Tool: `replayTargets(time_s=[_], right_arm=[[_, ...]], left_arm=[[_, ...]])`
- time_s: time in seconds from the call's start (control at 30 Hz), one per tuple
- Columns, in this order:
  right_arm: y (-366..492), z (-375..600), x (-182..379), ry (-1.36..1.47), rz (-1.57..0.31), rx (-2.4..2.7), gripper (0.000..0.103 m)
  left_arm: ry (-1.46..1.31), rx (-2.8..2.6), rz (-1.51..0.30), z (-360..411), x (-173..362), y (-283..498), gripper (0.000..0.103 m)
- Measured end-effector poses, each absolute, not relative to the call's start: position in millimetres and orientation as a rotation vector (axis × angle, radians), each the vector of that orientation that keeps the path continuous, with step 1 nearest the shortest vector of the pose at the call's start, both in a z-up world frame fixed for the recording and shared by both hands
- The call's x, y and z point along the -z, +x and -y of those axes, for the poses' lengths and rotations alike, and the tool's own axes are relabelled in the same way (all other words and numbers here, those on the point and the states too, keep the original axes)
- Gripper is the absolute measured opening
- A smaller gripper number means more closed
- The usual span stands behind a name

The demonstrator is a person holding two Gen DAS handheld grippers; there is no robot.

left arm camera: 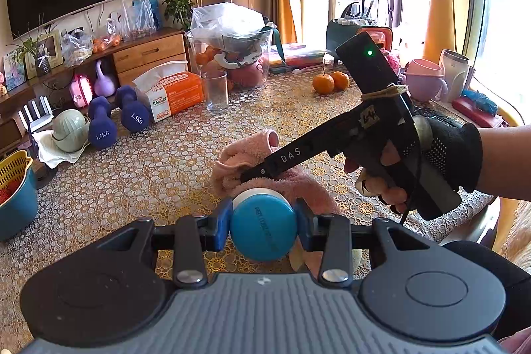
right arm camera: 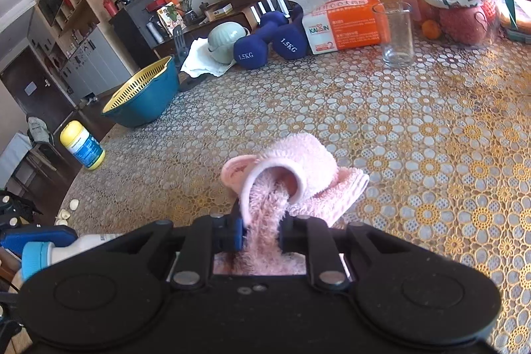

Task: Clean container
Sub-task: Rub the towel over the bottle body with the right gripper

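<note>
A white container with a blue lid (left arm camera: 264, 231) lies sideways between the blue pads of my left gripper (left arm camera: 264, 223), which is shut on it. A pink fluffy towel (left arm camera: 255, 151) drapes over the container's far end. My right gripper (left arm camera: 245, 176), held by a gloved hand (left arm camera: 441, 155), comes in from the right and presses the towel against the container. In the right wrist view the right gripper (right arm camera: 262, 233) is shut on the pink towel (right arm camera: 292, 168), which bunches ahead over the table. The container (right arm camera: 56, 251) shows at the lower left edge.
A patterned lace tablecloth (left arm camera: 166, 161) covers the table. On it stand two blue dumbbells (left arm camera: 116, 118), a tissue pack (left arm camera: 172, 92), a glass (left arm camera: 215, 90), a bowl of fruit under plastic (left arm camera: 232, 55), oranges (left arm camera: 330, 82), a teal and yellow strainer bowl (right arm camera: 142, 93) and a yellow bottle (right arm camera: 83, 145).
</note>
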State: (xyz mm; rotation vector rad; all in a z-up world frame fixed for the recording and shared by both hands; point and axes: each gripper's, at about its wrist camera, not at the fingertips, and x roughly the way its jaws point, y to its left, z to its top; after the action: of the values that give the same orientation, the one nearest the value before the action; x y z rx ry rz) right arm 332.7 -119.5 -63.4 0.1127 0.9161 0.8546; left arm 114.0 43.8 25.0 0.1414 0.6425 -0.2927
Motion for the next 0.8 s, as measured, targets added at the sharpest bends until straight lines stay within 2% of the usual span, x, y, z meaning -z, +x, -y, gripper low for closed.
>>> replayTargets(time_s=[0.37,0.8], right_arm=[[322.0,150.7,62.8,0.046,-0.881,-0.719,0.016],[272.3,192.0,-7.7,0.137,-0.708,-0.841,0.015]], left_arm=[[0.177,0.263,-0.66,-35.8,-23.3,108.9,0.039],[0.197,0.235,-0.667,-26.1,-22.9,108.6,0.039]])
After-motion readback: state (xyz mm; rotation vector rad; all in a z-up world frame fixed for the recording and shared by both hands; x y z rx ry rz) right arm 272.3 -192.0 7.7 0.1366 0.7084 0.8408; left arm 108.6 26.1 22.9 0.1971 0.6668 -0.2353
